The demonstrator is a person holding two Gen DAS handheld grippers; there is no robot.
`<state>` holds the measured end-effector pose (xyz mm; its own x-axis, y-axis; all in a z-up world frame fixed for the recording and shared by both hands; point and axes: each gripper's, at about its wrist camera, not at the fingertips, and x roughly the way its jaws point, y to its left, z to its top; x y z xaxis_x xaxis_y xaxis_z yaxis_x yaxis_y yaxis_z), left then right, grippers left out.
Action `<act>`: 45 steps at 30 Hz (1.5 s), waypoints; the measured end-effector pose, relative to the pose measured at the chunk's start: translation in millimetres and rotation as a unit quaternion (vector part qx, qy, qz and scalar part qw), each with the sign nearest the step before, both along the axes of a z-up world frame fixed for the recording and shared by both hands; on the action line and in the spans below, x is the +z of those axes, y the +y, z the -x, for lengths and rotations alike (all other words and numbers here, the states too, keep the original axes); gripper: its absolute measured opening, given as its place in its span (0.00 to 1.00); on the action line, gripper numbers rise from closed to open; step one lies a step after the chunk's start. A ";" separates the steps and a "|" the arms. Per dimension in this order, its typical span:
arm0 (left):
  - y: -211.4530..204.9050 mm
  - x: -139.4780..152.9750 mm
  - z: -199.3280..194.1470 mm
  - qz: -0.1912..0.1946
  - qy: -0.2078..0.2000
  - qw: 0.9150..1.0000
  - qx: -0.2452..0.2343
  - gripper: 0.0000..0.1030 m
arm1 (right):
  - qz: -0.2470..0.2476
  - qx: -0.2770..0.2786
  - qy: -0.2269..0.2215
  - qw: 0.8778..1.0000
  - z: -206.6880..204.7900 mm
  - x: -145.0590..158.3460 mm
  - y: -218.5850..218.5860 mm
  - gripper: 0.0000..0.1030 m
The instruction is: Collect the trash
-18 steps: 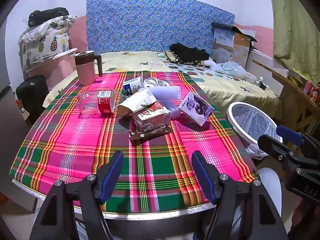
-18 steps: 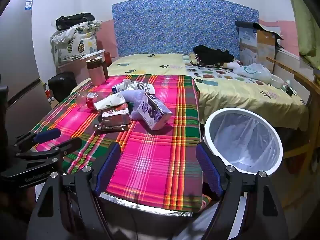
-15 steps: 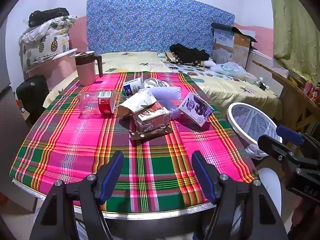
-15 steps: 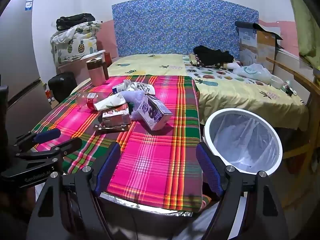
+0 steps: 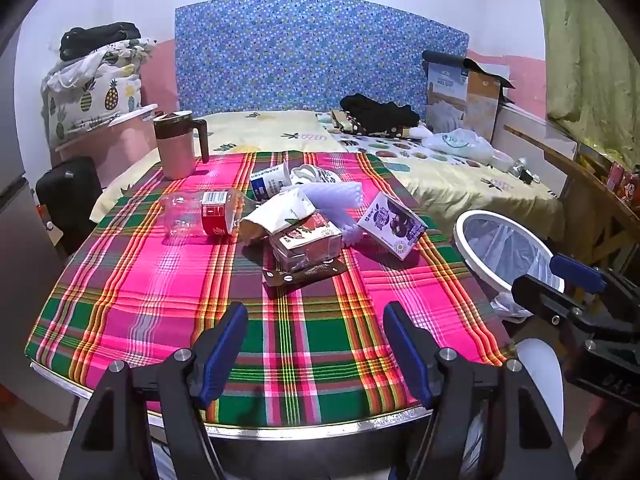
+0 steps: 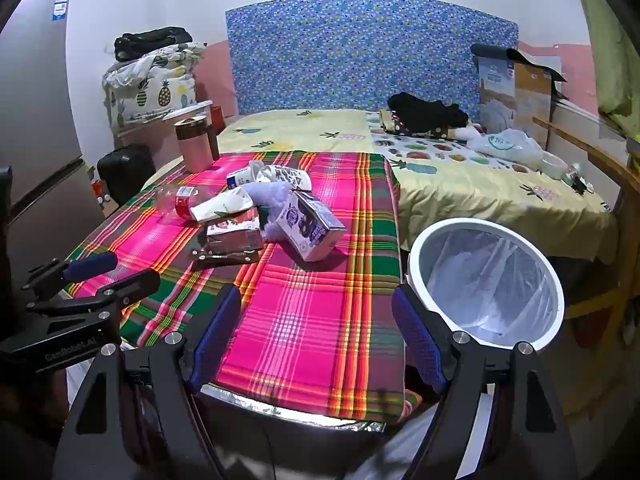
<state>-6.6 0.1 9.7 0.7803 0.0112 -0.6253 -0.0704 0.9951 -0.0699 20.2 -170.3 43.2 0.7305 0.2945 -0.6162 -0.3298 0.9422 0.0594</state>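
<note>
A heap of trash lies mid-table on the plaid cloth [image 5: 160, 280]: a clear plastic bottle [image 5: 200, 213] with a red label, a purple carton [image 5: 392, 226], a strawberry carton [image 5: 306, 242], a crumpled white bag [image 5: 276, 212], a brown wrapper [image 5: 304, 274] and a yoghurt cup [image 5: 269, 184]. My left gripper [image 5: 316, 344] hovers open over the near table edge, short of the heap. My right gripper [image 6: 316, 332] is open too, above the table's near right corner, nothing between its fingers. The purple carton [image 6: 310, 226] lies ahead of it. A white lined bin [image 6: 486, 280] stands right of the table.
A pink mug [image 5: 178, 144] with a brown lid stands at the table's far left. Behind the table is a bed [image 5: 460, 184] with clothes, a plastic bag and a cardboard box. A wooden frame [image 5: 588, 188] lies right of the bin [image 5: 502, 254]; a black case [image 5: 68, 196] sits at left.
</note>
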 end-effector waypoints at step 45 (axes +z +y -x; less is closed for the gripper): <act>0.2 0.9 0.8 -0.002 -0.003 1.000 0.000 0.68 | 0.003 0.001 0.004 1.000 0.6 0.3 2.9 0.77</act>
<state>-7.3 0.3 10.6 0.7841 0.0135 -0.6205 -0.0702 0.9953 -0.0670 19.6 -167.4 43.5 0.7250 0.2925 -0.6235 -0.3307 0.9420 0.0573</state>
